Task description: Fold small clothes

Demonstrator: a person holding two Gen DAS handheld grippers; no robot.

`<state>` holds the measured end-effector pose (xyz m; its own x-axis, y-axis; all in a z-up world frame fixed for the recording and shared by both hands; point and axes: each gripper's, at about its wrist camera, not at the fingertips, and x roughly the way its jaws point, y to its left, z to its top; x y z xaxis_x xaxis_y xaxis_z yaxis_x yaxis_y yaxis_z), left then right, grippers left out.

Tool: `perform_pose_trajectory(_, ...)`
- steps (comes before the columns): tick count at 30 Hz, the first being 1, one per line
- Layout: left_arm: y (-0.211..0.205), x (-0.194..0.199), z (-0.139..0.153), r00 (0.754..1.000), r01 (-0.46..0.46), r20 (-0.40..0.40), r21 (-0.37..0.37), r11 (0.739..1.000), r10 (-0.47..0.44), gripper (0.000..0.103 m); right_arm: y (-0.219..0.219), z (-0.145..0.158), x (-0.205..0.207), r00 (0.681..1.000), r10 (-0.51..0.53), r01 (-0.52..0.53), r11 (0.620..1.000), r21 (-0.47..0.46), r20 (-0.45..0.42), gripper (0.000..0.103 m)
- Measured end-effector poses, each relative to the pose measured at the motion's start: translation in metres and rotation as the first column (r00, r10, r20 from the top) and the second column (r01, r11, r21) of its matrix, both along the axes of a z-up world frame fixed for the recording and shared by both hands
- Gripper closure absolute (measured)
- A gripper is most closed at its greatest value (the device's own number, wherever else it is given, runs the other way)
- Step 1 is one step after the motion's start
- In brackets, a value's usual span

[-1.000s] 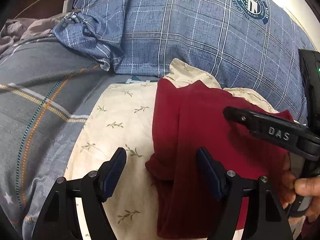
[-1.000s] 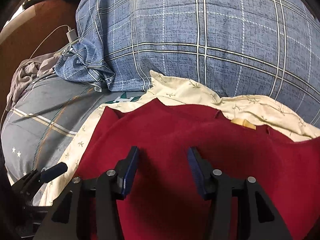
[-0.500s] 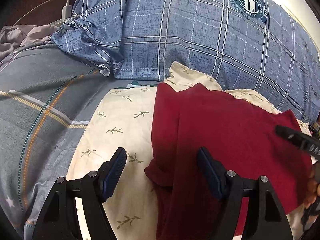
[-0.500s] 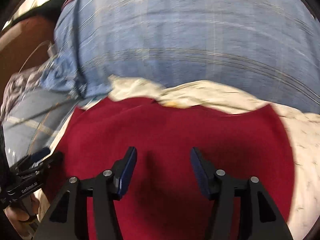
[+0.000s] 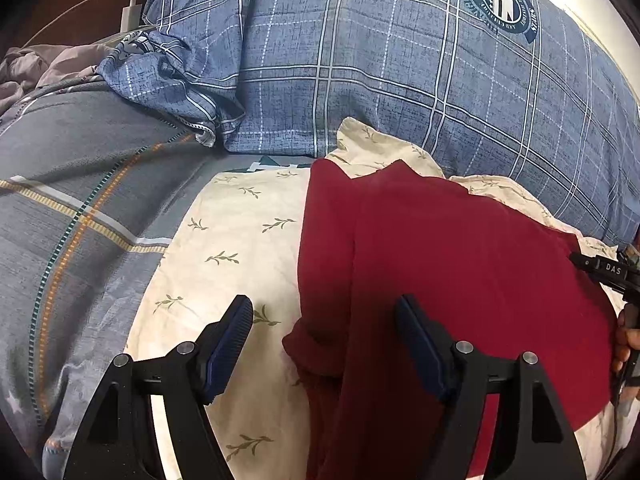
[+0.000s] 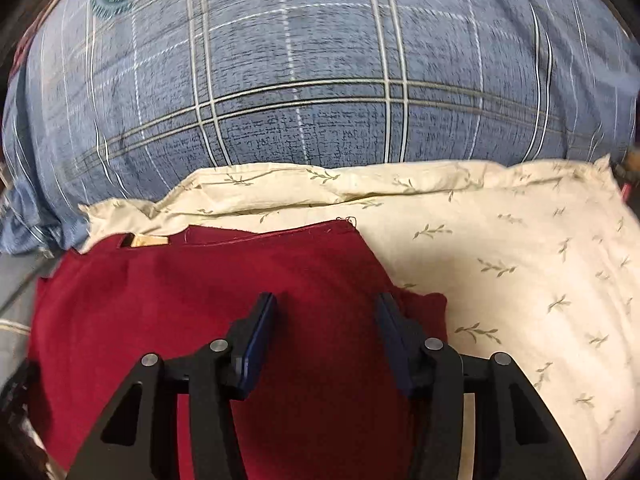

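Already the dark red knit garment (image 5: 460, 280) lies partly folded on the cream cloth printed with small green sprigs (image 5: 224, 248), which is spread over the bed just in front of the blue plaid pillow (image 5: 380, 72). Its left side looks doubled in over the body, leaving a long straight fold edge, and a bunched sleeve or cuff sits at the lower left. In the right wrist view the right edge ends in a small loose flap, so that side and the final fold in half seem, by my judgement, to be left.

Neither tool grips anything. The left hand-held gripper (image 5: 324, 344) hovers with its jaws wide apart, straddling the bunched left edge without pressing on it. The right hand-held gripper (image 6: 326, 336) has its jaws apart above the garment's right portion; they have just been closing a little, with red fabric below and between them but not pinched.

Readable writing is scarce: "DAS" is printed in white on the right tool's finger at the edge of the left wrist view. A round teal and white emblem (image 5: 500, 0) on the pillow carries ring lettering too small to read. A tan tag (image 6: 146, 241) at the garment's neckline shows no legible text.
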<state>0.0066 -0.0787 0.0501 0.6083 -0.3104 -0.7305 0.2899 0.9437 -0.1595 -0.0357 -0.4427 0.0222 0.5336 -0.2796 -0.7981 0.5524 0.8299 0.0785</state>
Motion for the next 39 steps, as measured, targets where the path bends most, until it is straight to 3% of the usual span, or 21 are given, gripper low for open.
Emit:
perform_pose_trajectory(3,0.002,-0.002,0.002,1.000,0.004,-0.001,-0.005,1.000,-0.004,0.030,0.025,0.017,0.002,0.999,0.049,-0.048,0.997,-0.058,0.012,0.047)
perform_pose_trajectory(8,0.015,-0.012,0.010,1.000,0.017,0.007,-0.035,0.999,-0.017,0.030,0.083,0.034,0.026,0.971,0.232,-0.237,0.969,0.075,0.063,0.038)
perform_pose_trajectory(13,0.029,-0.010,0.008,1.000,-0.009,-0.025,-0.046,0.999,0.008,0.030,0.157,0.026,0.082,0.915,0.396,-0.402,0.897,0.184,0.074,0.031)
perform_pose_trajectory(15,0.030,-0.008,0.007,0.999,-0.013,-0.036,-0.047,0.999,0.011,0.030,0.186,0.020,0.104,0.889,0.453,-0.454,0.864,0.215,0.057,0.028)
perform_pose_trajectory(18,0.027,-0.008,0.007,0.999,-0.009,-0.034,-0.037,0.999,0.008,0.030,0.230,0.010,0.141,0.852,0.523,-0.512,0.836,0.197,-0.004,0.011)
perform_pose_trajectory(20,0.023,-0.006,0.005,0.999,-0.004,-0.038,-0.027,1.000,0.003,0.030,0.248,0.007,0.155,0.829,0.558,-0.546,0.823,0.156,-0.044,0.012)
perform_pose_trajectory(24,0.022,-0.003,0.003,0.999,-0.004,-0.045,-0.026,1.000,0.003,0.030,0.266,-0.013,0.178,0.796,0.588,-0.568,0.808,0.160,-0.144,0.011)
perform_pose_trajectory(26,0.022,-0.001,0.002,0.999,-0.008,-0.050,-0.031,0.999,0.006,0.029,0.270,-0.018,0.179,0.788,0.588,-0.581,0.808,0.096,-0.183,0.017)
perform_pose_trajectory(28,0.022,0.000,0.001,0.999,-0.012,-0.053,-0.034,0.999,0.010,0.028,0.263,-0.017,0.172,0.804,0.570,-0.568,0.821,0.065,-0.169,0.042)
perform_pose_trajectory(30,0.021,0.001,0.001,0.998,-0.013,-0.054,-0.036,0.999,0.011,0.028,0.254,-0.011,0.161,0.817,0.563,-0.560,0.826,0.061,-0.123,0.057)
perform_pose_trajectory(31,0.020,0.002,0.000,0.999,-0.013,-0.053,-0.037,0.999,0.011,0.028,0.250,-0.008,0.159,0.818,0.566,-0.562,0.824,0.071,-0.102,0.073)
perform_pose_trajectory(32,0.020,0.003,-0.001,0.999,-0.014,-0.053,-0.037,0.999,0.012,0.026,0.247,-0.003,0.155,0.818,0.571,-0.565,0.820,0.094,-0.071,0.079)
perform_pose_trajectory(34,0.017,0.005,-0.003,0.998,-0.013,-0.054,-0.037,0.999,0.011,0.025,0.244,0.007,0.149,0.821,0.571,-0.565,0.817,0.117,-0.025,0.086)
perform_pose_trajectory(39,0.011,0.014,-0.010,0.996,0.000,-0.094,-0.092,0.996,-0.009,0.025,0.233,0.026,0.131,0.821,0.568,-0.569,0.806,0.161,0.055,0.089)
